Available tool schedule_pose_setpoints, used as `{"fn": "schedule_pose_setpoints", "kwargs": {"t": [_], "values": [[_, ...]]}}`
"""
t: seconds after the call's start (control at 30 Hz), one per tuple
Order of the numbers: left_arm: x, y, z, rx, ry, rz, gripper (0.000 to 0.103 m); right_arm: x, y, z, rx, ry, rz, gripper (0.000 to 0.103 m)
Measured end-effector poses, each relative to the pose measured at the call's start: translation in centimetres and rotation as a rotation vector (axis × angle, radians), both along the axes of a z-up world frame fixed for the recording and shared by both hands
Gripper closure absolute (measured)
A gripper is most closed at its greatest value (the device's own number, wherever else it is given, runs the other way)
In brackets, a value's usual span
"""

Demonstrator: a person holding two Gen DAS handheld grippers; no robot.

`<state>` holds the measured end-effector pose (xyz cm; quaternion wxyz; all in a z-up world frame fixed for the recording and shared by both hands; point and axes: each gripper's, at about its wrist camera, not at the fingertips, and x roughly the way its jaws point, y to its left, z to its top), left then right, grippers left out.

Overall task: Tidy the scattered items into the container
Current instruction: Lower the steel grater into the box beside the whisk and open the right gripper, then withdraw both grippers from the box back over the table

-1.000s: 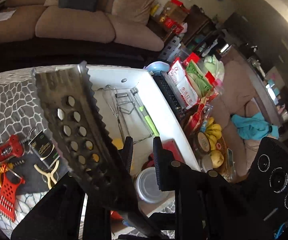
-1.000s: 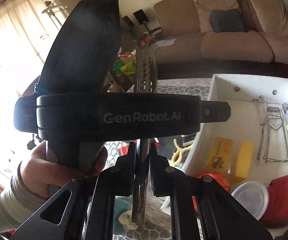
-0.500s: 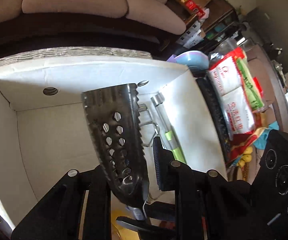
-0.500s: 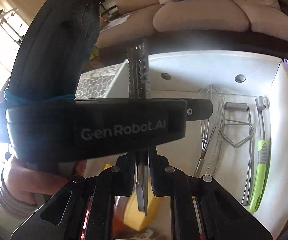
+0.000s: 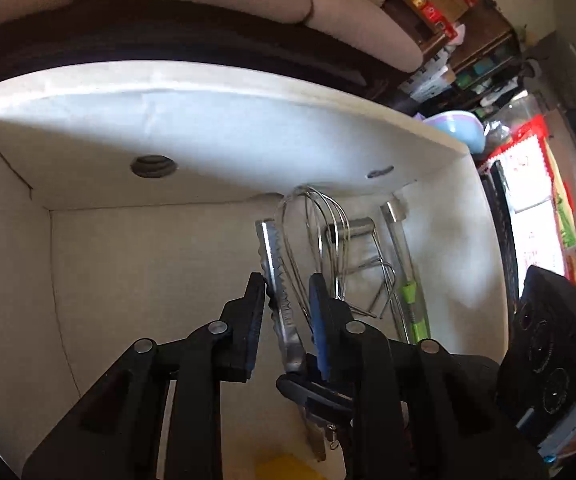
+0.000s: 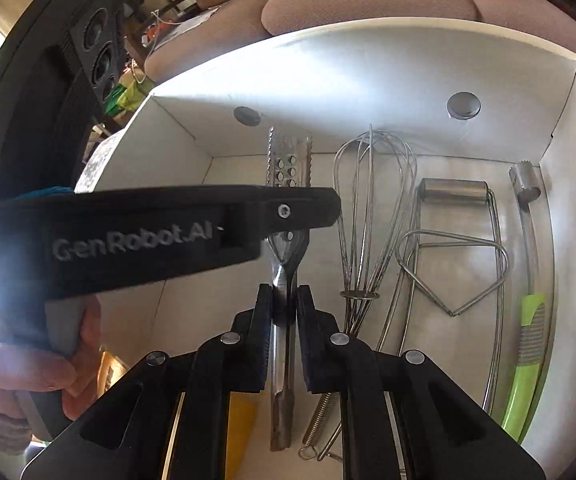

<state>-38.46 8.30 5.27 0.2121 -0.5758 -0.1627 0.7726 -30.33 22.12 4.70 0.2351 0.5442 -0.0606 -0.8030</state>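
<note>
Tongs (image 6: pixel 284 344) now hang inside the white box (image 5: pixel 208 128), right jaws clamped on them, left jaws just opened around them

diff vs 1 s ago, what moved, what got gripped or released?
Both grippers carried the perforated metal fish scaler from above the table down into the white cardboard box. The left gripper has just been opening, the scaler loose between its pads; the right gripper stays clamped on the handle. Wire whisk unmoved.

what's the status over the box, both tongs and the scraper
Left tongs just opening, scraper loose between them. Right tongs shut on its handle. Scraper inside box, beside whisk; nothing blocking.
</note>
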Motion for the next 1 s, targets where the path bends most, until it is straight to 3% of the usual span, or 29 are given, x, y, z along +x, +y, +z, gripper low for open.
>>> {"fn": "schedule_pose_setpoints", "kwargs": {"t": [0.07, 0.23, 0.3, 0.43, 0.5, 0.57, 0.67, 0.77, 0.9, 0.97, 1.0], "values": [[0.1, -0.5, 0.4, 0.020, 0.006, 0.015, 0.059, -0.3, 0.0, -0.4, 0.050, -0.006, -0.019, 0.091], [0.7, -1.6, 1.5, 0.033, -0.017, 0.055, 0.050, -0.1, 0.4, 0.3, 0.060, 0.011, -0.037, 0.091], [1.2, -2.1, 2.0, 0.046, -0.016, 0.061, 0.042, 0.4, 0.5, 1.0, 0.055, 0.023, -0.042, 0.089], [2.3, -2.4, 3.5, 0.063, -0.022, 0.085, 0.017, 1.8, 1.8, 2.8, 0.051, 0.038, -0.067, 0.087], [3.3, -2.1, 4.4, 0.057, -0.019, 0.091, 0.011, 2.8, 3.1, 3.1, 0.049, 0.055, -0.088, 0.082], [4.5, -1.6, 5.4, 0.017, -0.003, 0.090, 0.005, 4.4, 3.5, 4.0, 0.067, 0.074, -0.099, 0.059], [6.6, -1.2, 7.0, -0.022, 0.021, 0.092, 0.000, 5.7, 3.0, 6.0, 0.137, 0.116, -0.106, 0.032], [8.8, -1.2, 8.6, -0.005, 0.027, 0.093, 0.000, 7.7, 3.0, 7.0, 0.165, 0.142, -0.124, 0.021], [12.2, -1.1, 10.9, -0.009, 0.044, 0.064, 0.000, 10.2, 2.6, 8.6, 0.183, 0.167, -0.140, 0.015], [14.3, -1.3, 12.4, -0.023, 0.072, 0.052, 0.000, 11.4, 2.6, 9.4, 0.180, 0.182, -0.150, 0.001], [15.4, -1.5, 13.1, -0.029, 0.088, 0.045, 0.000, 12.0, 2.6, 9.8, 0.174, 0.188, -0.155, 0.000]]}}
